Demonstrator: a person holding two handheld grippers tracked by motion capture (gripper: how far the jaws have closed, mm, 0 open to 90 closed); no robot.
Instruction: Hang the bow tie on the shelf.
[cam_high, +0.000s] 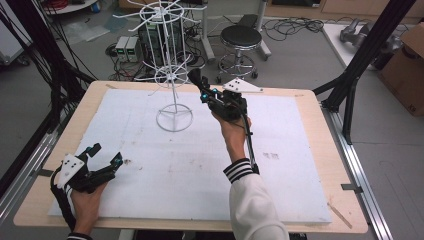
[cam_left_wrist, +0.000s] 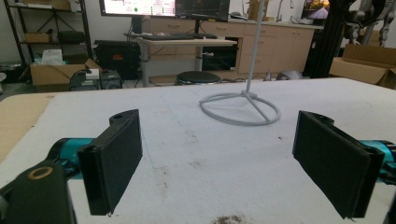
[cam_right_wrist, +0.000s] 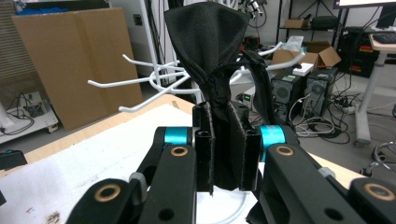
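Observation:
A white wire display rack (cam_high: 171, 75) with hooks stands on its ring base (cam_left_wrist: 240, 110) at the back middle of the white mat (cam_high: 200, 165). My right gripper (cam_high: 205, 92) is raised just right of the rack and shut on a piece of black fabric (cam_high: 195, 77). In the right gripper view the black fabric (cam_right_wrist: 208, 42) bunches up above the right gripper (cam_right_wrist: 227, 140), with the rack's hooks (cam_right_wrist: 140, 83) close behind it. My left gripper (cam_high: 105, 155) rests at the mat's front left, open. The left gripper (cam_left_wrist: 224, 158) has nothing between its pads.
The wooden table (cam_high: 310, 100) frames the mat. Black frame posts (cam_high: 367, 45) rise at the right and left sides. A round stool (cam_high: 241, 37), electronics boxes and cables stand on the floor behind the table. A cardboard box (cam_high: 407, 70) sits far right.

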